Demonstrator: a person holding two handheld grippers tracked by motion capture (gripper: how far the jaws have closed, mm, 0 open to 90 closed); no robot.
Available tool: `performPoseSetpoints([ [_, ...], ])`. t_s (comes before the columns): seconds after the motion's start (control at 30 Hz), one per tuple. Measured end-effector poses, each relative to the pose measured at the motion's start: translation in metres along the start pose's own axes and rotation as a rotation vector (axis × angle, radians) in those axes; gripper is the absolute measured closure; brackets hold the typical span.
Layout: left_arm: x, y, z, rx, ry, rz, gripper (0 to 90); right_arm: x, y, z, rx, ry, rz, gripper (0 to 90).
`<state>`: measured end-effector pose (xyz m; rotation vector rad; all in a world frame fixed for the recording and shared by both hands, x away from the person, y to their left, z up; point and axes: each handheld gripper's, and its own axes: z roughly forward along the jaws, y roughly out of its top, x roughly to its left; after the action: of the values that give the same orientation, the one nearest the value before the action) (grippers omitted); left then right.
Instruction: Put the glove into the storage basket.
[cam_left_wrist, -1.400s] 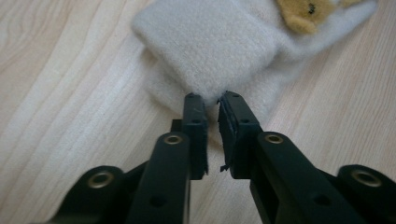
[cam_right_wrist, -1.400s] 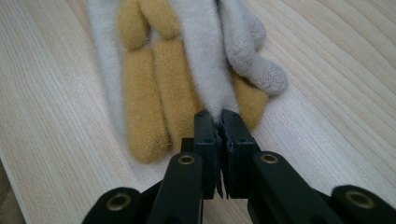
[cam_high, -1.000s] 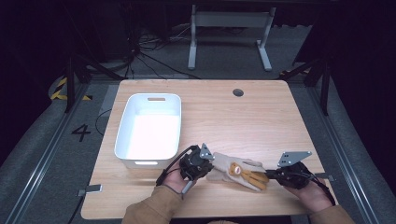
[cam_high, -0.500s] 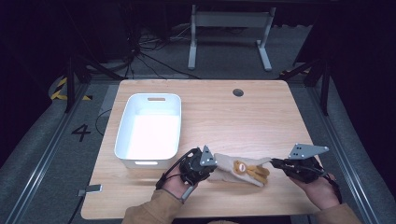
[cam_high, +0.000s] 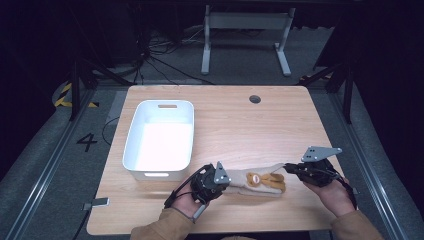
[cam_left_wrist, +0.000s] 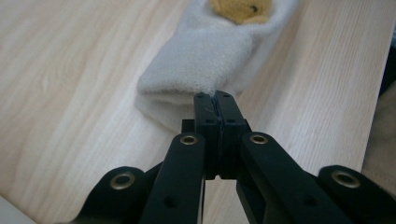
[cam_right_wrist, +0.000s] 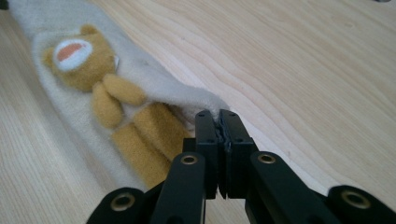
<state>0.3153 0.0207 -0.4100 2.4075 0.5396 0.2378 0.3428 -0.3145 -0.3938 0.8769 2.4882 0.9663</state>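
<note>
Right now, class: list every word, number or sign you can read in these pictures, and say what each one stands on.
"4": painted in black on the grey floor left of the table.
No other text is readable; the sock, the white bin and both grippers show no lettering.

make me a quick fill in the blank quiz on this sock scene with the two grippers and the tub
1. The left gripper is shut on one end of the cream fleece sock, which bears a yellow-brown ____ figure.
2. The right gripper pinches the sock's other ____.
3. The white plastic tub stands on the light wooden table with ____ inside it.
4. Both grippers' jaws are ____.

Missing words: bear; end; nothing; shut
</note>
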Motion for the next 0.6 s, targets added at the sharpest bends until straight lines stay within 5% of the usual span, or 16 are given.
performPoseSetpoints([
  [0.27,0.001,-0.003,0.011,0.067,-0.033,-0.010,90.0,-0.002,-0.006,0.010,0.026,0.019,0.020,87.6],
  [0.6,0.002,-0.006,0.018,0.122,-0.014,-0.016,90.0,-0.004,-0.013,0.025,0.066,0.047,0.042,87.4],
])
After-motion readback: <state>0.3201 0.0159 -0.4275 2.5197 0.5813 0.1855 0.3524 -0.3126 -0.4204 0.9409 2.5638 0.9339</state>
